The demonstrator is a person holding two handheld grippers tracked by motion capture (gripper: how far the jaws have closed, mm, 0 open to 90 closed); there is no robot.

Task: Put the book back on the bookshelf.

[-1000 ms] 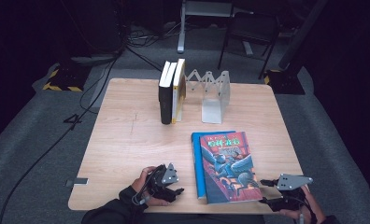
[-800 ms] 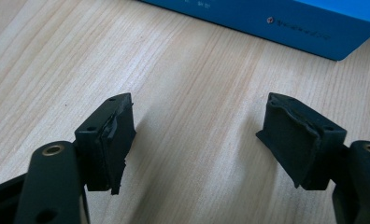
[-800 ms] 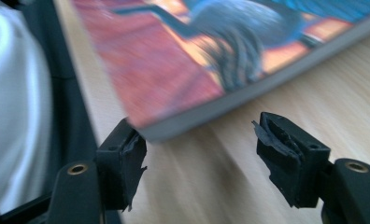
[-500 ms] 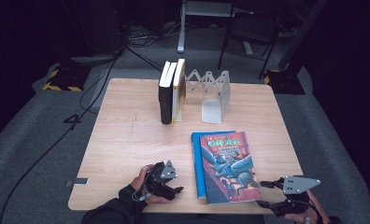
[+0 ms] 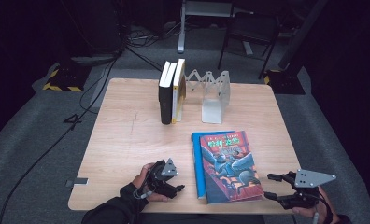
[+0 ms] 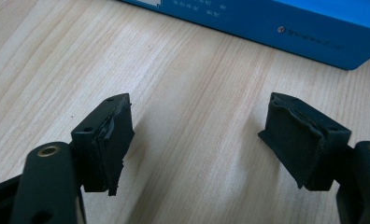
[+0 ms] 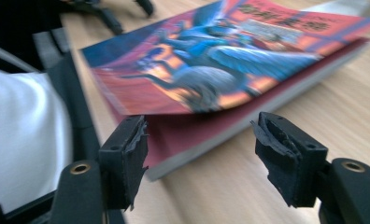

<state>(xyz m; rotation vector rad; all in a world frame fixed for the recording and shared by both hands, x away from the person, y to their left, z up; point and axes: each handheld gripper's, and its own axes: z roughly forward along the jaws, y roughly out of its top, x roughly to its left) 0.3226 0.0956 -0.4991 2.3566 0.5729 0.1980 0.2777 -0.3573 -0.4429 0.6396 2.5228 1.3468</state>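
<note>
The wooden table (image 5: 127, 140) is the largest item, pale and rectangular, set on grey flooring.

The colourful book (image 5: 230, 165) lies flat on the near right part of the table. Its long axis runs from the far edge toward the near edge, slightly skewed. The title end points away from the person; the blue spine faces left. In the right gripper view the front cover (image 7: 248, 60) curls up at the near corner, clear of the red page beneath it.

Two upright books (image 5: 171, 93) stand side by side near the far edge, spines toward the person. A white folding bookend (image 5: 211, 95) stands just to their right, its zigzag part touching them.

The right gripper (image 5: 273, 186) hangs off the near right corner of the table, pointing left at the book's near right corner. Its jaws are apart, have just been closing a little, and nothing is clamped; the book's corner lies just ahead of them.

The left gripper (image 5: 178, 187) sits low over the table just left of the book, aimed at the spine. Its jaws stand wide, have just been opening, and hold nothing.
</note>
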